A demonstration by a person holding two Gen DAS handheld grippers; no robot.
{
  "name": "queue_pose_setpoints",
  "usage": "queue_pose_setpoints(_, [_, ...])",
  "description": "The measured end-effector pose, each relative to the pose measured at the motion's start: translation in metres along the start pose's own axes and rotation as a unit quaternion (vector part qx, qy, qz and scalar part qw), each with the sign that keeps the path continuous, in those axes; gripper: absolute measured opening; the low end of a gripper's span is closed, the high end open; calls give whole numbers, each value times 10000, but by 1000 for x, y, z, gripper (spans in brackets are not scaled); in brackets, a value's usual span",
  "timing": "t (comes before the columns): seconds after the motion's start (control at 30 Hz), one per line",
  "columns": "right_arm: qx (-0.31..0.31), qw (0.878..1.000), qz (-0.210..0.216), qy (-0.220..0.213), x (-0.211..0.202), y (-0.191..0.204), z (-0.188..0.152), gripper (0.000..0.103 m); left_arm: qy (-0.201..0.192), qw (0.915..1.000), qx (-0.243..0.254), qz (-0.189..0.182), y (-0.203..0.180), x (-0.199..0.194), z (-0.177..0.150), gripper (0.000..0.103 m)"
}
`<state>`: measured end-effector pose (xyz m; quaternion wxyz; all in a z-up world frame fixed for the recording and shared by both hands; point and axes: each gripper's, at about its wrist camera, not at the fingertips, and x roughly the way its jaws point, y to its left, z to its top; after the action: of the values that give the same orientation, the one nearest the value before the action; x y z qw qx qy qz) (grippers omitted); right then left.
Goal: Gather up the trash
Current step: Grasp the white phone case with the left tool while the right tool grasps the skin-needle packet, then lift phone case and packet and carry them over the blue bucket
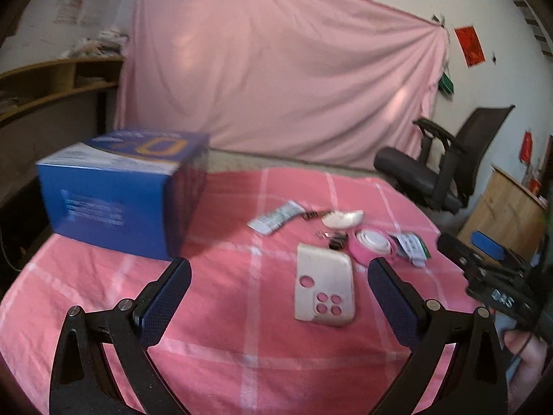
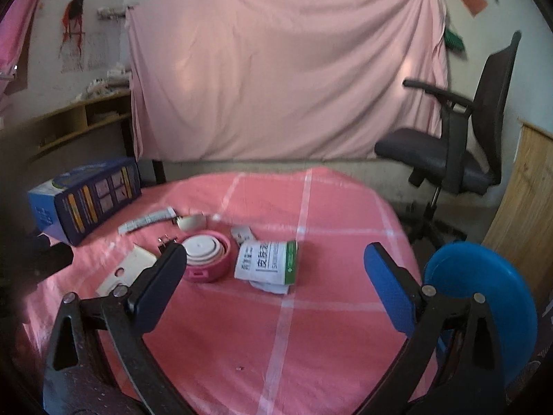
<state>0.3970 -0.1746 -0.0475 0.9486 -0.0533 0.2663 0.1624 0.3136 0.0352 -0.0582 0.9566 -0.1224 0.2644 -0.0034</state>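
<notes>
Trash lies on a pink checked tablecloth (image 1: pixel 224 356): a white phone case (image 1: pixel 324 285) with round holes, a pink collapsible cup (image 1: pixel 371 245), a crumpled green-and-white medicine box (image 2: pixel 268 263), a white tube (image 1: pixel 276 218), a pale flat piece (image 1: pixel 342 219) and small black clips (image 1: pixel 337 242). My left gripper (image 1: pixel 280 273) is open and empty, just short of the phone case. My right gripper (image 2: pixel 273 259) is open and empty, with the medicine box ahead between its fingers. The cup (image 2: pixel 205 254) and the phone case (image 2: pixel 126 269) also show in the right wrist view.
A big blue carton (image 1: pixel 121 193) stands at the table's left, also in the right wrist view (image 2: pixel 84 199). A blue bin (image 2: pixel 484 297) stands off the table's right edge. A black office chair (image 2: pixel 463 145) stands at the back right. A pink sheet hangs behind.
</notes>
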Motion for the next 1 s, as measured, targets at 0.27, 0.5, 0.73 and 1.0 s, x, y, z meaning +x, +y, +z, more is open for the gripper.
queue_pose_setpoints(0.27, [-84, 9965, 78, 826, 39, -1, 1, 99, 850, 9948, 412, -380, -18, 28, 2, 79])
queue_pose_setpoints(0.5, [-120, 9929, 80, 1181, 59, 0, 2, 92, 1322, 9877, 773, -305, -34, 44, -3, 68])
queue_pose_setpoints(0.73, [-28, 9920, 231, 1242, 58, -1, 0, 74, 1355, 9872, 810, -204, -37, 47, 0, 45])
queue_pose_setpoints(1.0, [106, 9930, 371, 1119, 43, -6, -5, 74, 1243, 9903, 534, -316, -33, 43, 2, 45])
